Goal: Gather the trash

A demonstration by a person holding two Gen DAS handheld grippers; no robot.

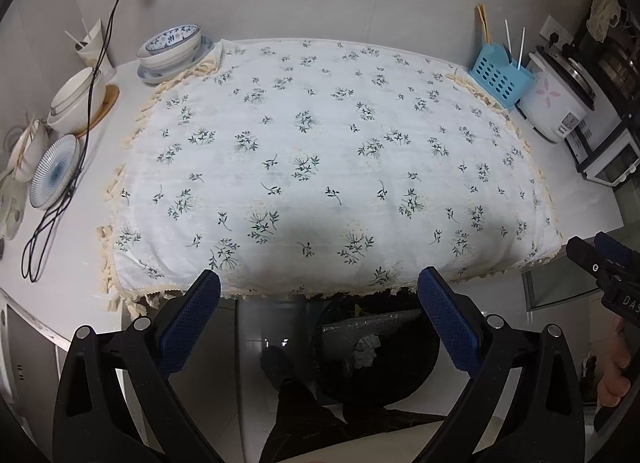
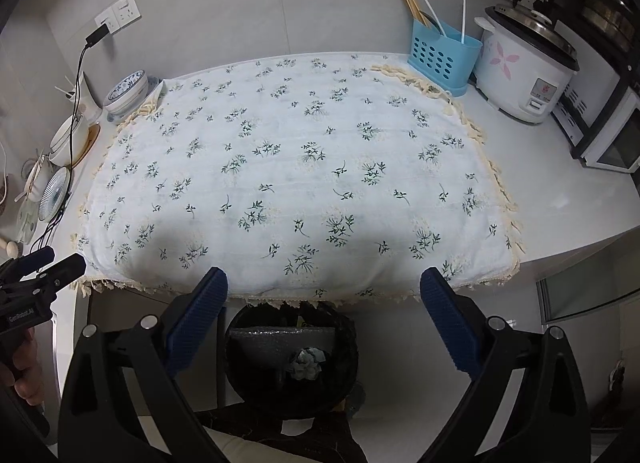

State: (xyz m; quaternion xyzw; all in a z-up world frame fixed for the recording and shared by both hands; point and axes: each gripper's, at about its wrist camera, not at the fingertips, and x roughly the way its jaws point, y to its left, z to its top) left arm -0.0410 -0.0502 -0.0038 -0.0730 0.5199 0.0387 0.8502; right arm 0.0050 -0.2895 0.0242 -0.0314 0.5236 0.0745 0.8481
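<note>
The left tongs [image 1: 319, 317] and the right tongs [image 2: 324, 313] both stand wide open with nothing between their blue-padded fingers, held level just off the near edge of the white surface [image 2: 580, 203] and pointing across it. In each wrist view the other tongs show at the frame's side, gripped by a hand [image 1: 616, 375].

A white fringed cloth with small green flower sprigs [image 2: 280, 167] covers most of the surface and lies bare. Below its near edge, on the floor, stands a round black trash bin [image 2: 292, 363] holding a crumpled pale wad of trash [image 2: 306, 363] and a grey foam sheet [image 2: 280, 337].

Along the left side sit stacked blue-and-white bowls [image 1: 170, 49], white bowls [image 1: 78, 97], a striped plate [image 1: 56, 171] and a black cable [image 1: 100, 43]. At the far right corner stand a blue perforated utensil holder [image 2: 440, 53] and a white rice cooker [image 2: 524, 71], beside a microwave [image 2: 600, 131].

The right strip of the surface beside the cloth is open.
</note>
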